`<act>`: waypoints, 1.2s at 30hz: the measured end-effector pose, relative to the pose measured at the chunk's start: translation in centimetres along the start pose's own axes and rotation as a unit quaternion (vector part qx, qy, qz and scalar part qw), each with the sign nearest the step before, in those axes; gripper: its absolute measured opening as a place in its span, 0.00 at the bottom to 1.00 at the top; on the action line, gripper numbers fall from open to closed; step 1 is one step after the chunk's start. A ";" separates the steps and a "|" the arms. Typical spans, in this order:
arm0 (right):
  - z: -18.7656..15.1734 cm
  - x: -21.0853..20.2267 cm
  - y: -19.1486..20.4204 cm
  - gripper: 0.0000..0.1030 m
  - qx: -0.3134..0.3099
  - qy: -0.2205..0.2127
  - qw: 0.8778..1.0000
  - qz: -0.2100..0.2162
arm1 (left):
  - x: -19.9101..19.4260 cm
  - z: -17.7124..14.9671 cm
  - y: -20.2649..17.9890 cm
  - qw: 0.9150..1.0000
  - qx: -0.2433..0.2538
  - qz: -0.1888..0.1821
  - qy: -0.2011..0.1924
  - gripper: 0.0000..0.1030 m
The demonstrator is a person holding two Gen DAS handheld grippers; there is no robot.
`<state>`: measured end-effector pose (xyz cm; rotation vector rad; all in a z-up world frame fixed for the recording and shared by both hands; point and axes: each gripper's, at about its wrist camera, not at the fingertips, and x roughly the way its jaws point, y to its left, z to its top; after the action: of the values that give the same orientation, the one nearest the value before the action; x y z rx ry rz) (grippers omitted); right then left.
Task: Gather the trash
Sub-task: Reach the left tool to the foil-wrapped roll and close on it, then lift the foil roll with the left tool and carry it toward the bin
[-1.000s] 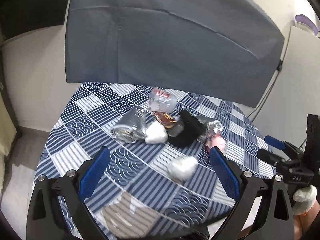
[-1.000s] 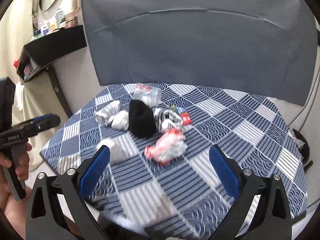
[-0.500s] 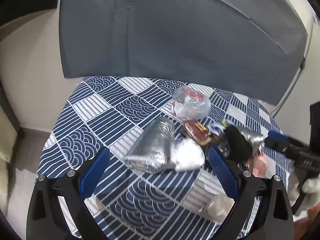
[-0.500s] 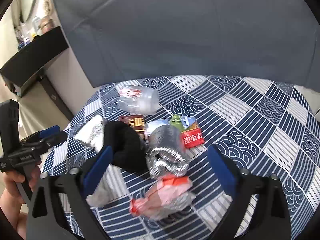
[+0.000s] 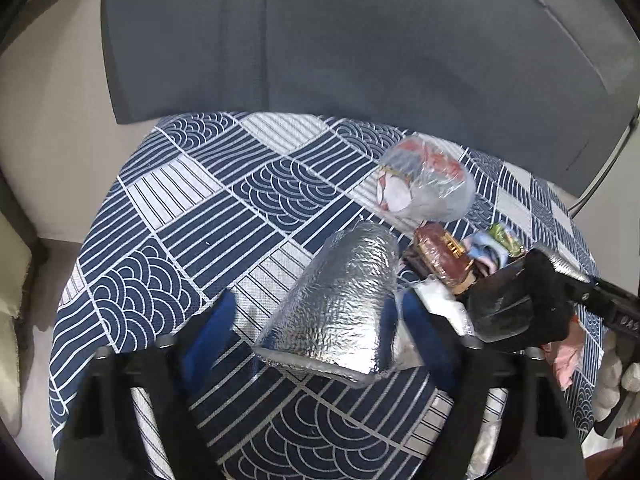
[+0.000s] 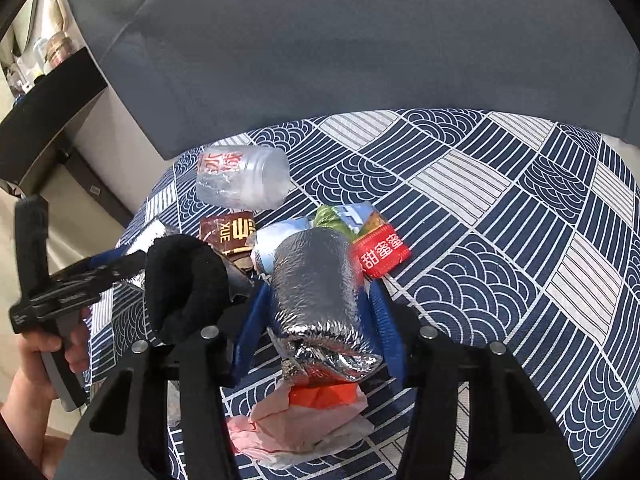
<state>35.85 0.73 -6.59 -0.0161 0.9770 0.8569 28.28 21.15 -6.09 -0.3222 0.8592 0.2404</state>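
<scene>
Both grippers have dropped in close on the trash pile since a second ago, when they hung back from the table with jaws spread wide and nothing between them.

The left gripper [image 5: 320, 320] now straddles a silver foil pouch [image 5: 340, 304] lying on the blue-and-white patterned tablecloth [image 5: 208, 216]. Its jaws are closing, much narrower than before; the right blue finger looks to be against the pouch, but the left one is motion-blurred with a gap still showing, so it's not a proper grip yet.

The right gripper [image 6: 320, 320] has pinched down too. Its jaws are closing, and both blue pads sit right against the sides of a second foil roll [image 6: 320, 296], which looks squeezed between them. A pink crumpled wrapper [image 6: 296, 424] lies just under that roll, nearer the camera.

The rest of the pile hasn't budged: the clear plastic cup [image 6: 244, 178] on its side at the back, a brown snack wrapper [image 6: 230, 234], a red packet [image 6: 380, 254], and a black cloth lump [image 6: 184, 284] between the two tools. The person's hand [image 6: 44, 364] shows at the lower left, holding the left tool's handle.
</scene>
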 end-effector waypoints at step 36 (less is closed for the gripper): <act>-6.7 -12.8 2.1 0.50 0.095 -0.099 0.991 0.002 | -15.7 -8.6 -1.9 0.990 -0.061 -0.038 -0.124 0.60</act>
<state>26.29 -8.41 -0.43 0.2302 0.8672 0.7515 12.94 14.97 1.14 -0.4299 0.5871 0.2567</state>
